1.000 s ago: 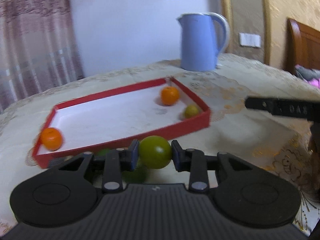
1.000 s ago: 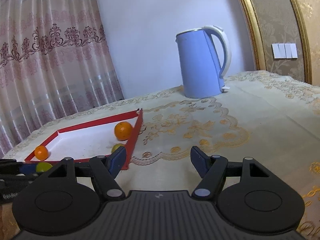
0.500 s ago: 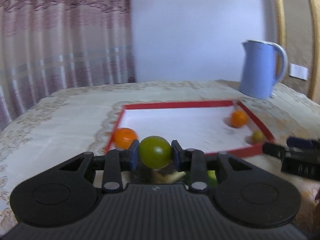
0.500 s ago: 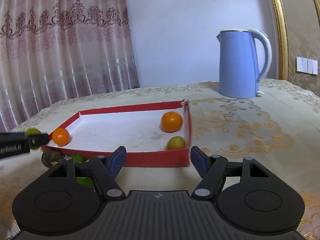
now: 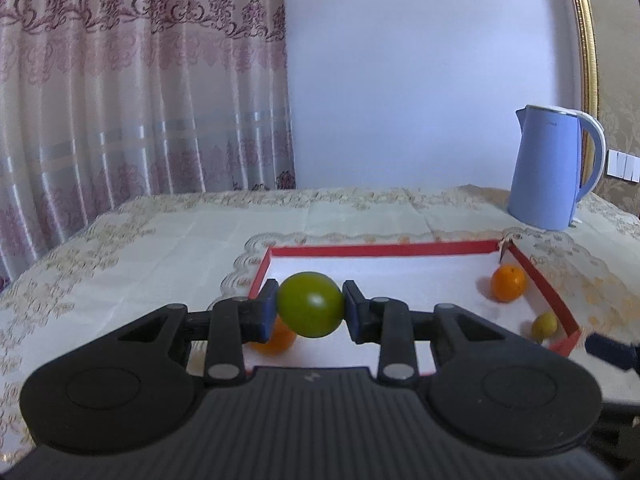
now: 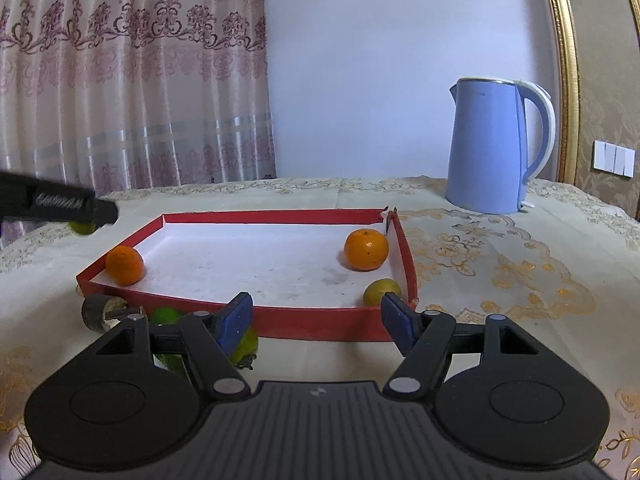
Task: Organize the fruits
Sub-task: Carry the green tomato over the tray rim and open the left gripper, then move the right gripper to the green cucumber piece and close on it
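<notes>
My left gripper (image 5: 310, 311) is shut on a round green fruit (image 5: 310, 300), held above the near left corner of a red-rimmed tray (image 5: 384, 249) with a white floor. In the tray lie an orange (image 5: 508, 282) and a small yellow-green fruit (image 5: 544, 325) at the right, and another orange (image 5: 276, 338) half hidden behind my left finger. In the right wrist view my right gripper (image 6: 316, 322) stands open and empty before the tray's near rim (image 6: 320, 322). Two green fruits (image 6: 164, 315) (image 6: 246, 346) lie on the cloth under it.
A blue kettle (image 6: 496, 148) stands behind the tray at the back right. A dark round piece (image 6: 96, 312) lies on the patterned tablecloth by the tray's near left corner. A curtain hangs behind the table. My left gripper's finger (image 6: 60, 204) shows at the left edge.
My left gripper has carried the green fruit up and round to the tray's left end. My right gripper has swung left, so the tray now lies straight ahead of it.
</notes>
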`<state>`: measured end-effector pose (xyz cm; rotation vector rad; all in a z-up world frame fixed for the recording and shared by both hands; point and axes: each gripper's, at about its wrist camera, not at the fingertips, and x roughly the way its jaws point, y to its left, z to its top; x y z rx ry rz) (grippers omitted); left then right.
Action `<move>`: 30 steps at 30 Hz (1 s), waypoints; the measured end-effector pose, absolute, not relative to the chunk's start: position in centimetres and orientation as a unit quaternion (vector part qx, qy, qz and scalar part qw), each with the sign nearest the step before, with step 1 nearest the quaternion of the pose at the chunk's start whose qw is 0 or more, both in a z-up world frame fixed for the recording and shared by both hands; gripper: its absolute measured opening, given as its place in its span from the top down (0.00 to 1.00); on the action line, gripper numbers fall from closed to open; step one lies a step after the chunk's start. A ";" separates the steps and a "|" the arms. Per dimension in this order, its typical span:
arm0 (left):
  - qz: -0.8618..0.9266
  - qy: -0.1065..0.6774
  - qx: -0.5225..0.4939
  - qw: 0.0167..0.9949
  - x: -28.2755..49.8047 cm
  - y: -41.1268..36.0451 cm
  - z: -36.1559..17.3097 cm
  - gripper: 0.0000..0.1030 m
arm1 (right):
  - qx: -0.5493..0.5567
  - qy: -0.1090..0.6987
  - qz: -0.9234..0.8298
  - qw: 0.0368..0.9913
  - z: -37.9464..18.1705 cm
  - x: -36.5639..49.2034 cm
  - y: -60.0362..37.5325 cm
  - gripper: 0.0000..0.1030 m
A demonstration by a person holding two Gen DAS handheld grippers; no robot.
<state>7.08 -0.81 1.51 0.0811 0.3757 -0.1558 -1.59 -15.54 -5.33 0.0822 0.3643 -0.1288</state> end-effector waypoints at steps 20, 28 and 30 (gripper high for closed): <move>-0.051 0.200 0.086 0.975 13.8 -5.9 -1.2 0.13 | 0.114 0.186 -0.035 0.975 -5.9 -1.3 -17.9 0.32; -0.060 0.178 0.080 0.979 11.2 -2.9 0.6 0.05 | 0.102 0.186 -0.037 0.977 -5.8 -2.0 -17.7 0.32; -0.054 0.174 0.073 0.981 9.9 -0.6 0.8 0.03 | 0.089 0.187 -0.026 0.978 -5.7 -2.5 -17.5 0.32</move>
